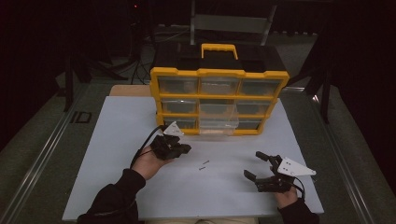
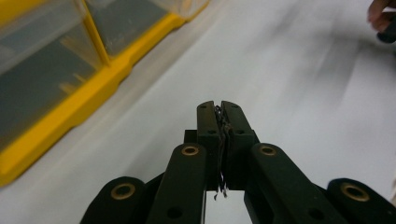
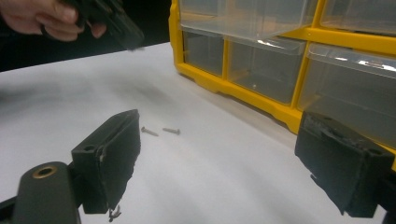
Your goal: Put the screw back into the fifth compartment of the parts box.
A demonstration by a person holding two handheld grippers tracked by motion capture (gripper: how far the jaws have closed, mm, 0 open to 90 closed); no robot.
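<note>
Screws (image 1: 202, 165) lie between my grippers, long axes roughly in line; left gripper (image 1: 183, 148), jaws pressed together, is nearer; right gripper (image 1: 256, 164) gapes.

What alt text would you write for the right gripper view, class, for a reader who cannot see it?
The right tool hovers with its jaws wide apart over a white table; two small screws lie just ahead. A yellow organiser with clear drawers stands behind, and a hand is at the upper left.

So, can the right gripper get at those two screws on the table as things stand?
Probably yes: the right gripper is open, and bare table lies between its jaws and the two screws. The left gripper is off to the side.
</note>
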